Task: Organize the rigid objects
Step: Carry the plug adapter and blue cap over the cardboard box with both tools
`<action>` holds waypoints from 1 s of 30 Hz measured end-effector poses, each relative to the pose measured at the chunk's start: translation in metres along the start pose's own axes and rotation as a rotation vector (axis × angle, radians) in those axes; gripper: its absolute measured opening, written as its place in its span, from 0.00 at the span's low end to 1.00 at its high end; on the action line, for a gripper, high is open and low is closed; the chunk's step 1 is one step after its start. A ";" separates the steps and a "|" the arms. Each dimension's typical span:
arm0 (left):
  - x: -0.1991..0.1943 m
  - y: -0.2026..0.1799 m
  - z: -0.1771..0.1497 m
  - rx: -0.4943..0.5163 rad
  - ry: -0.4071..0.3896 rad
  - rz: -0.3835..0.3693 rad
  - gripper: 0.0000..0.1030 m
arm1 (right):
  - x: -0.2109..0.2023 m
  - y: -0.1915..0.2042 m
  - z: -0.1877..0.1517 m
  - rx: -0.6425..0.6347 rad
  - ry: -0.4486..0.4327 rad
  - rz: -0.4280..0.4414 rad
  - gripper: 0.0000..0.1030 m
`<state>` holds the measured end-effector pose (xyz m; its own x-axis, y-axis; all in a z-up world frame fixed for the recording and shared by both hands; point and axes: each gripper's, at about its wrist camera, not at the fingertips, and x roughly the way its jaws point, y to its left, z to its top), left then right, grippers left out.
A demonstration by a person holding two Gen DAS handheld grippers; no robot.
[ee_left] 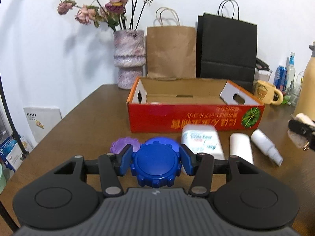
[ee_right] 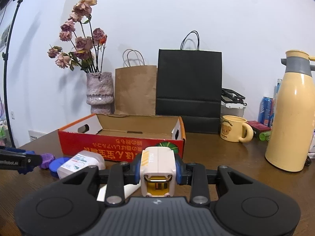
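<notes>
- Left gripper (ee_left: 156, 158): jaws closed on a blue round lid (ee_left: 156, 164) with a notched rim, pads pressing both its sides; lid held off the worktop (ee_left: 88, 122).
- Right gripper (ee_right: 158, 170): jaws clamped on a small white-and-yellow boxy gadget (ee_right: 157, 165), blue pads on its left and right faces; also held clear of the worktop.
- Red cardboard box (ee_left: 195, 116): open top, sits mid-worktop just beyond both grippers, print on its front upside down. Interior mostly bare cardboard; a small pale item shows at the near wall in the left wrist view, too hidden to identify.
- In front of the box, on the worktop, left to right in the left wrist view: purple notched lid (ee_left: 124, 143), second blue round piece (ee_left: 167, 141) partly behind the held lid, white labelled container (ee_left: 200, 140), white cylinder (ee_left: 241, 147), white spray bottle (ee_left: 266, 146) lying on its side.
- The containers lie near one another but apart; the labelled container's far end is just beside the box front.
- Behind the box: vase (ee_left: 129, 59) with dried roses (ee_left: 110, 2), brown paper bag (ee_left: 171, 51), black paper bag (ee_left: 228, 47).
- Right side of worktop: yellow bear mug (ee_right: 235, 130), cream thermos jug (ee_right: 291, 114), blue drink can (ee_right: 265, 111).
- Right gripper's tip with its gadget visible at the right edge of the left wrist view.
</notes>
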<state>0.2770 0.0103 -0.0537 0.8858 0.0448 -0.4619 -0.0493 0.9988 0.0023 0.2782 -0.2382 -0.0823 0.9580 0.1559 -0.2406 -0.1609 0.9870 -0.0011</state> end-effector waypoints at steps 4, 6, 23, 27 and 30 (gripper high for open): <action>-0.003 -0.008 0.013 0.007 -0.030 -0.009 0.51 | 0.001 0.004 0.006 0.002 -0.013 0.010 0.30; -0.002 -0.011 0.019 0.014 -0.041 -0.011 0.51 | 0.002 0.005 0.011 0.005 -0.020 0.015 0.30; 0.017 -0.029 0.066 -0.003 -0.112 -0.017 0.51 | 0.029 0.019 0.047 0.003 -0.071 0.045 0.30; 0.028 -0.029 0.075 -0.025 -0.117 -0.004 0.51 | 0.039 0.022 0.054 0.011 -0.081 0.051 0.30; 0.038 -0.029 0.082 -0.046 -0.115 0.001 0.51 | 0.050 0.024 0.059 0.016 -0.086 0.058 0.30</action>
<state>0.3498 -0.0148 0.0010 0.9326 0.0501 -0.3574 -0.0688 0.9968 -0.0397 0.3357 -0.2040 -0.0372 0.9642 0.2148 -0.1555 -0.2134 0.9766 0.0256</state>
